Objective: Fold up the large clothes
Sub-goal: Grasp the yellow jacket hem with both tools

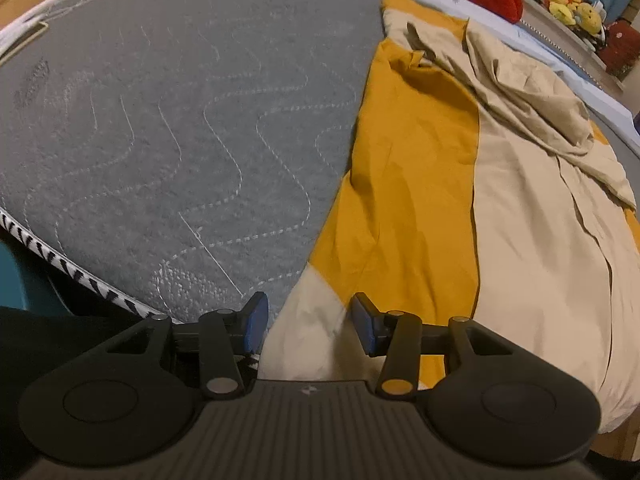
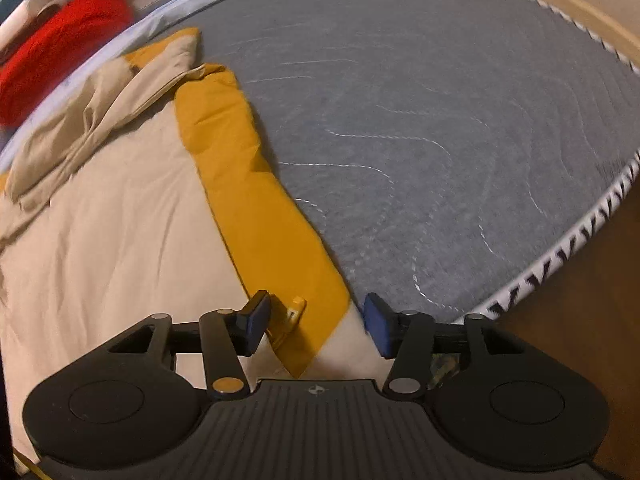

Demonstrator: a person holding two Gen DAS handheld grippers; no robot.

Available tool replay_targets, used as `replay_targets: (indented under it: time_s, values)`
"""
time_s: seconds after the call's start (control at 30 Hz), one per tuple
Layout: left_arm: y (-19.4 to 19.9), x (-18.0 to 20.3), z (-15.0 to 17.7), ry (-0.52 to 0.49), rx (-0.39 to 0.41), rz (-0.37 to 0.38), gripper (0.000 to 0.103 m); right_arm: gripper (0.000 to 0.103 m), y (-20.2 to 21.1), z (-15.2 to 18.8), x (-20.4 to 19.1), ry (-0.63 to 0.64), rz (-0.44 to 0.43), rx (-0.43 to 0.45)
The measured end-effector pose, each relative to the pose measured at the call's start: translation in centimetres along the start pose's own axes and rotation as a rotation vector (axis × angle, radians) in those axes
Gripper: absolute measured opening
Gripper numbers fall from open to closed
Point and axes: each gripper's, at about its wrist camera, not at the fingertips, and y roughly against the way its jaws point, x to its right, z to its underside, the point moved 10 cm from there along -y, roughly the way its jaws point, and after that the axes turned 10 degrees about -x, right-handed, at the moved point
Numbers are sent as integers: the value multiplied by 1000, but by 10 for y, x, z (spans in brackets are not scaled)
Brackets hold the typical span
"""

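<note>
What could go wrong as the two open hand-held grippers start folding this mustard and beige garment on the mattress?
1. The left hand-held gripper and right hand-held gripper are open at the garment hem; closing may catch only one layer, so the fold skews.
2. The beige part is bunched at the far end; folding over it could trap wrinkles.
3. The hem lies near the mattress edge, so pulled cloth might slide off.

Yellow-beige garment [image 1: 460,184] on grey mattress [image 1: 180,128]
</note>
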Motion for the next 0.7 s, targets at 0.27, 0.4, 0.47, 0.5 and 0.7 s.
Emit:
replay_targets:
  time_s: [0.27, 0.4, 0.47, 0.5, 0.7]
  values:
    - [-1, 20, 0, -139, 41, 5, 7, 6, 18, 7, -3, 4, -30, 35]
    - [19, 27, 0, -166, 89, 58, 5, 6, 41, 9, -10, 41, -55, 96]
    - [19, 26, 1, -150, 70, 80, 7, 6, 42, 10, -10, 36, -57, 92]
    - [15, 24, 2, -133, 51, 84, 10, 7, 39, 10, -7, 23, -50, 78]
    - [-5, 15, 6, -76, -21, 69, 25, 32, 15, 14, 4, -58, -24, -1]
